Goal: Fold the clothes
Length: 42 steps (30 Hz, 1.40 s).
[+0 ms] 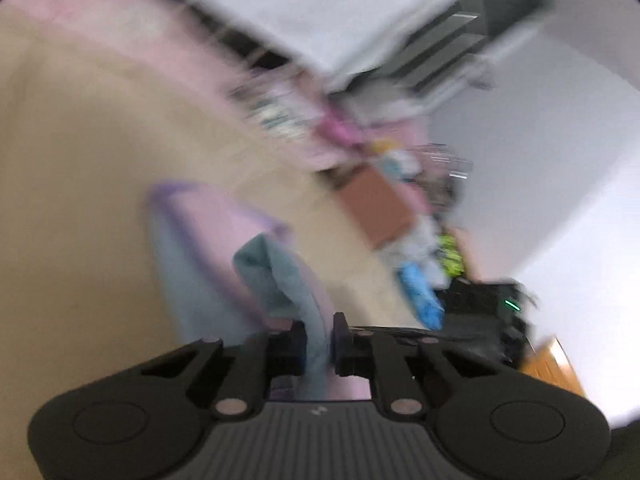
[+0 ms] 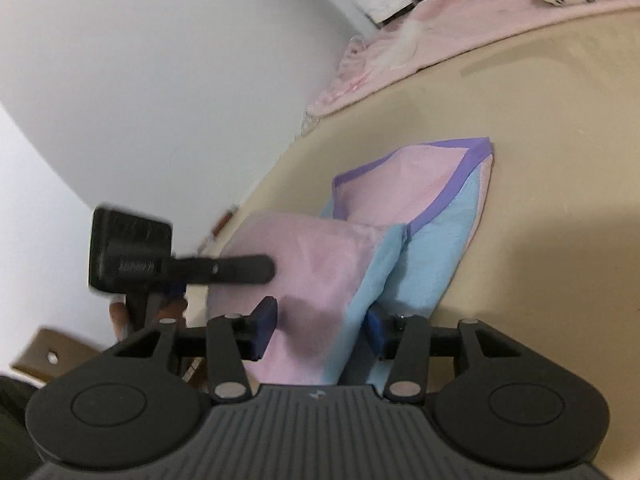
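Your left gripper has its fingers clenched on a fold of the cloth; the blue layer runs straight up between the two pads, which sit almost together with only fabric between them. Ahead of those fingers the cloth drapes down to the beige tabletop, pink face with a purple edge showing to the left. This view is badly motion-blurred, so the clutter beyond the fingers to the right cannot be made out beyond a brown box.

Your right gripper has its fingers spread wide, with the cloth bunched up between them. The blue layer touches the right finger; the pink layer lies against the left finger. Whether the fingers truly pinch it, you cannot tell. Beyond the fingers the cloth lies on the tabletop, its purple trim framing a pink panel. To the left of your right fingers, the other gripper shows as a black block with one finger reaching onto the pink fabric. A pink blanket lies along the far edge.
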Each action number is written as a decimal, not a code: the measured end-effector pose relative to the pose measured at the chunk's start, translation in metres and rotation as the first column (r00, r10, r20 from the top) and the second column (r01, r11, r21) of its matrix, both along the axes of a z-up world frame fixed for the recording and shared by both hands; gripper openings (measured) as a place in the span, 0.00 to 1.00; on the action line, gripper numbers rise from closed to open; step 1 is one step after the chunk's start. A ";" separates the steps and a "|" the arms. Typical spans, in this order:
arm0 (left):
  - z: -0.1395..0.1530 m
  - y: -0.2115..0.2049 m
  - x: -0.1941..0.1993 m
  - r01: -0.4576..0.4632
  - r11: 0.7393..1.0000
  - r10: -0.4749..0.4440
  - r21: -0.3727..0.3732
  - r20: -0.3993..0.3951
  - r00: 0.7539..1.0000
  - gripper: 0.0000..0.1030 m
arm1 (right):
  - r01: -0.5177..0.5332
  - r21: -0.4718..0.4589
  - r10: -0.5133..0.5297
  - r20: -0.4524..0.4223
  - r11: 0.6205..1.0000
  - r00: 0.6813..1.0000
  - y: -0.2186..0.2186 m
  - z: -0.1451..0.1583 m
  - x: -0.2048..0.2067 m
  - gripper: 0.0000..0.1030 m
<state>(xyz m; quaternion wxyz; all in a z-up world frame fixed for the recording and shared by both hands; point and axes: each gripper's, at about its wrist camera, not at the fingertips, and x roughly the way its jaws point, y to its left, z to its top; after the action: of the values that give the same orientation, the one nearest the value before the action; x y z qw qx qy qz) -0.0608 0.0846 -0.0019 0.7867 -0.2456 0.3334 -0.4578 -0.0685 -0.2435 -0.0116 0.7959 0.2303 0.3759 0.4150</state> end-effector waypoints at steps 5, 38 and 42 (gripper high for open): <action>0.007 0.001 -0.021 0.144 0.983 -0.123 -0.114 0.171 0.978 0.10 | -0.018 0.102 0.010 0.077 0.995 0.997 -0.010 0.002 -0.010 0.63; 0.019 -0.021 -0.062 -0.215 0.907 0.160 0.362 0.176 0.971 0.11 | 0.275 -0.047 -0.274 0.024 0.960 0.961 0.004 0.005 -0.035 0.33; 0.018 -0.028 -0.073 -0.245 0.870 0.171 0.429 0.204 0.964 0.16 | 0.262 -0.074 -0.258 0.060 0.962 0.964 0.014 0.006 -0.035 0.15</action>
<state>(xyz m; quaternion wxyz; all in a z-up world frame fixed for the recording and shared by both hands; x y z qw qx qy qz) -0.1337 0.0568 0.0158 0.8908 -0.0540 0.3380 -0.2987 -0.1038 -0.2299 -0.0054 0.8614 0.2345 0.3389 0.2969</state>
